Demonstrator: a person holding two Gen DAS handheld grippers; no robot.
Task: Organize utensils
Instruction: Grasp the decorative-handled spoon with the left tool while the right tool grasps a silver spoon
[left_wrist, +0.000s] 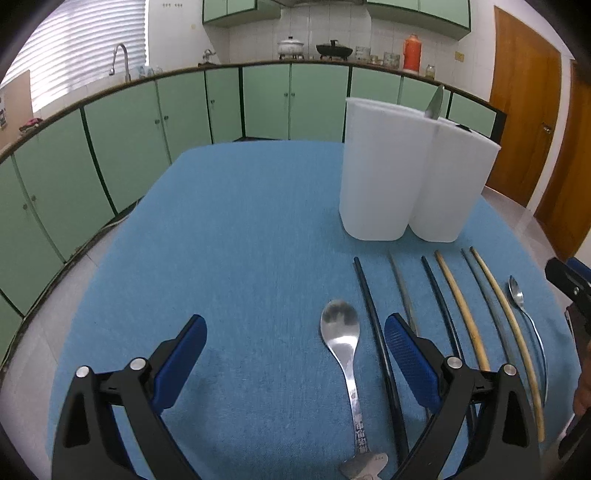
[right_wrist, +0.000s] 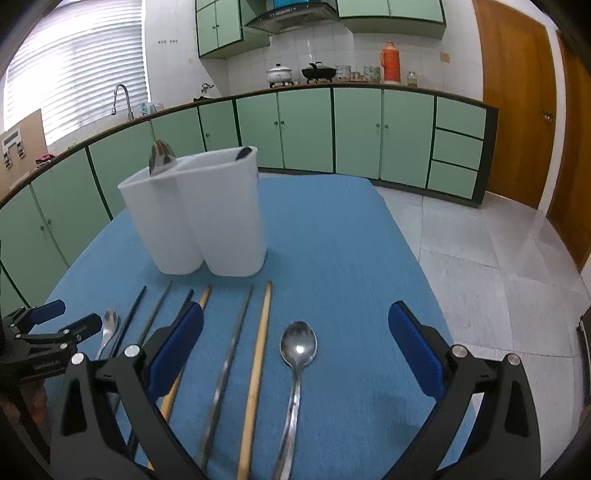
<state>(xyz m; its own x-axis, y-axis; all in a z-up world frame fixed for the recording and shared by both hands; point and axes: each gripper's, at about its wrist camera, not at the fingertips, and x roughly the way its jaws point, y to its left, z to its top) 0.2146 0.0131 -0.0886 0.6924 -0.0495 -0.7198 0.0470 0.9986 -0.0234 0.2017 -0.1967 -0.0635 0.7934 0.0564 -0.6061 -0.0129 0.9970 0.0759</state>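
Left claw (left_wrist: 295, 339): spread wide and empty, low over the blue cloth (left_wrist: 240, 221), a spoon (left_wrist: 343, 332) lying between the blue pads (left_wrist: 410, 354).
Right claw (right_wrist: 295, 332): also spread wide, nothing gripped, over the right end of the row; second spoon (right_wrist: 297, 350) between the fingers.
Holder (right_wrist: 199, 221): white, two compartments side by side, upright near the far middle of the cloth; a spoon bowl (right_wrist: 161, 157) sticks up from one compartment, a dark tip (right_wrist: 242, 152) from the other.
Chopsticks (right_wrist: 258, 350): six loose on the cloth in front of the holder, roughly parallel, tips toward it; two black, two grey metal, two bamboo.
Spoons: polished steel, one at each end of the row, bowls up and pointing toward the holder; left one has markings on the handle.
Step in hand, likely: picking a spoon.
Doing it well: lower straight down, centre pads across the narrow handle near the neck, close firmly since thin steel lies flat and slips; keep clear of the neighbouring chopstick; lift, tip handle down, drop beside the spoon already standing.
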